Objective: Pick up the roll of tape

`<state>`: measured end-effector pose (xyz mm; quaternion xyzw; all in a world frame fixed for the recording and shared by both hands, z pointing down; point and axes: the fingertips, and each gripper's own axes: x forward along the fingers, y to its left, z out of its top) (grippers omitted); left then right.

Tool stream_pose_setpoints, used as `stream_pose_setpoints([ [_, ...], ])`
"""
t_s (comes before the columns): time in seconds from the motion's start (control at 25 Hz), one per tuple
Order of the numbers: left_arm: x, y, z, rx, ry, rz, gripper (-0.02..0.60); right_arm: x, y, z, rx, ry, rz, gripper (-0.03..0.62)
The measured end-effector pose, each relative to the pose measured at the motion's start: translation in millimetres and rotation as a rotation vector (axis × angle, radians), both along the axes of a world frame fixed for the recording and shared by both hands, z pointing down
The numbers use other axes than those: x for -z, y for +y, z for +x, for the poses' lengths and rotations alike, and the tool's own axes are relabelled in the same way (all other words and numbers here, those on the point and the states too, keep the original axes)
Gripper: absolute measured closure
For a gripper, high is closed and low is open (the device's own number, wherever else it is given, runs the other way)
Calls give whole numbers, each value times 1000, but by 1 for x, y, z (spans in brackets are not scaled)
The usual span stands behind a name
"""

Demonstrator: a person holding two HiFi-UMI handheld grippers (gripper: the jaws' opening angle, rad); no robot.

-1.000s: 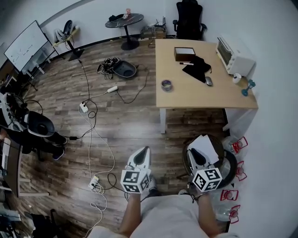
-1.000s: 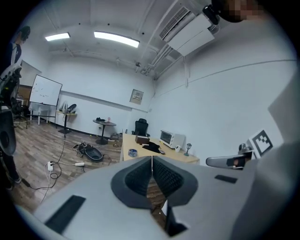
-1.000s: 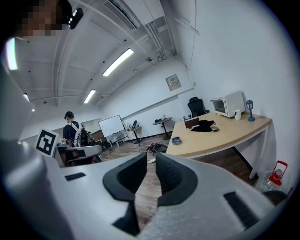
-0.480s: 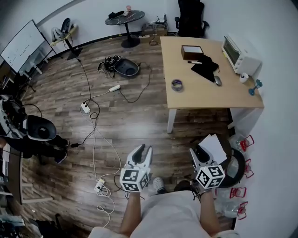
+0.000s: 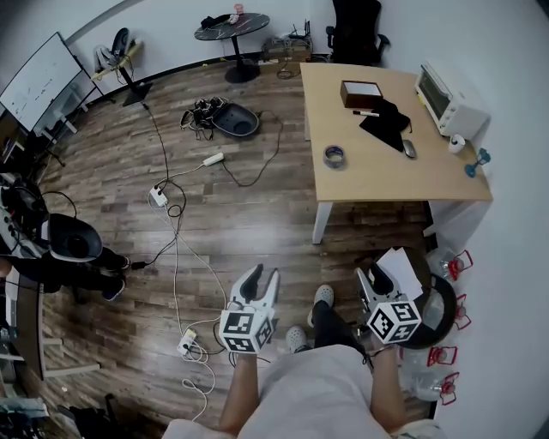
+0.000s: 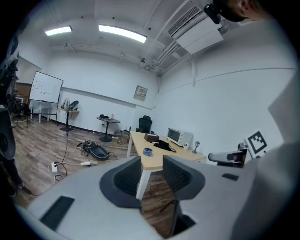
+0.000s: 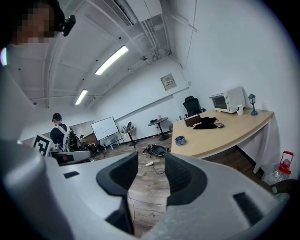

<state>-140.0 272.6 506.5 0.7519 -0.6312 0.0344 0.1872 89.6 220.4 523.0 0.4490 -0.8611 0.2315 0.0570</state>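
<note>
Left claw (image 5: pixel 262 276), right claw (image 5: pixel 374 274) opening, empty. Roll of tape (image 5: pixel 334 155) 12 o'clock, near surface (image 5: pixel 377 180) edge; careless nudge could knock it off.

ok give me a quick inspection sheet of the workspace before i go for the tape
surface: wooden table, mostly bare
job's things: roll of tape near the table's left edge, untouched
clutter: box, black cloth, mouse, toaster oven
grippers: left gripper and right gripper over the floor, short of the table, jaws opening, nothing between them
cables: cables and power strip across the floor
surroundings: whiteboard, round table, office chair
</note>
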Motion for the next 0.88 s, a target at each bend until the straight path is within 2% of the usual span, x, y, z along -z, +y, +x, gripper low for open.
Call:
stream_pose_setpoints([
  [0.04, -1, -5, -3, 6, -1, 0, 463, -3, -5, -1, -1, 1, -6, 412],
  [0.08, -2, -10, -6, 12, 2, 1, 532, -7, -10, -3, 0, 2, -12, 411],
  [0.16, -3, -24, -11, 18, 14, 4, 571, -13, -23, -5, 3, 6, -20, 411],
  [0.32, -1, -64, -17, 21, 6, 17, 577, -18, -61, -10, 2, 11, -16, 411],
  [0.6, -2, -153, -17, -46, -43, 3, 577, -21, -140, -32, 6, 8, -10, 411],
  [0.88, 0, -238, -26, -35, -36, 3, 577, -15, -222, -42, 11, 16, -1, 410],
])
